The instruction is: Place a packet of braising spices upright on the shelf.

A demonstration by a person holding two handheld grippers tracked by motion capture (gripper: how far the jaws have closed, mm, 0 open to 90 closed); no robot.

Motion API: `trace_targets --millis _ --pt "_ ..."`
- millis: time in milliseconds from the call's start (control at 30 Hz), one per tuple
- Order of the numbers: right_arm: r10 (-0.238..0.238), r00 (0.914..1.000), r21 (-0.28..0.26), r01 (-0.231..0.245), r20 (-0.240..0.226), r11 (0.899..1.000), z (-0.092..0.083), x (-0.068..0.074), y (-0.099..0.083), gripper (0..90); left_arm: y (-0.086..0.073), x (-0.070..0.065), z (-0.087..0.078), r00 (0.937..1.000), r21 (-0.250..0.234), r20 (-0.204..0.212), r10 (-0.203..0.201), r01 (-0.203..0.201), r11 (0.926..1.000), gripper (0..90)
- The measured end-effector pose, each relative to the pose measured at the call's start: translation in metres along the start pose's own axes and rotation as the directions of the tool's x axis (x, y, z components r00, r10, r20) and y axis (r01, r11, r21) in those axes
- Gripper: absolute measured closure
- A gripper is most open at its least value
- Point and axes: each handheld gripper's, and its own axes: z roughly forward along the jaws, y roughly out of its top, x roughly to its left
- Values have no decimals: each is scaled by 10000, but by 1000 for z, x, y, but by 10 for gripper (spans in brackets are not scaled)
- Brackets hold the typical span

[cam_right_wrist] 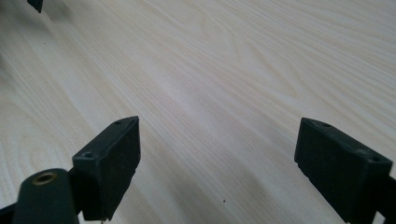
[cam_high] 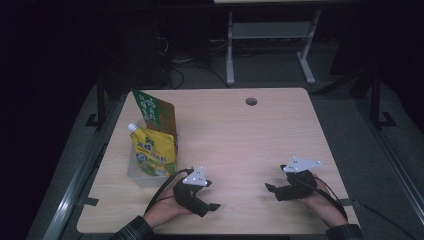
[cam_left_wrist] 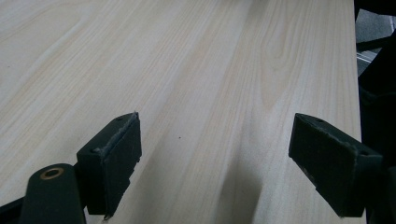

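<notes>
Both tongs (cam_high: 216,205) (cam_high: 270,189) gape over bare table (cam_high: 240,135).

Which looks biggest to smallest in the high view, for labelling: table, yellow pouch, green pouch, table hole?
1. Table
2. Yellow pouch and green pouch: alike; the green one is partly hidden.
3. Table hole

Print on the yellow pouch (cam_high: 152,152) and green packet (cam_high: 156,114) at nine o'clock too small to read. Clear tub (cam_high: 136,172) under them mostly hidden behind the pouch. Both sleeves cut off at six o'clock. Room beyond the table (cam_high: 240,135) lost in darkness.
</notes>
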Motion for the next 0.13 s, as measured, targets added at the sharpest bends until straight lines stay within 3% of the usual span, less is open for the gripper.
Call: trace_targets --millis 133 --pt "16 10000 -67 -16 24 10000 -1 0 0 139 0 0 0 10000 -30 13 23 -23 10000 166"
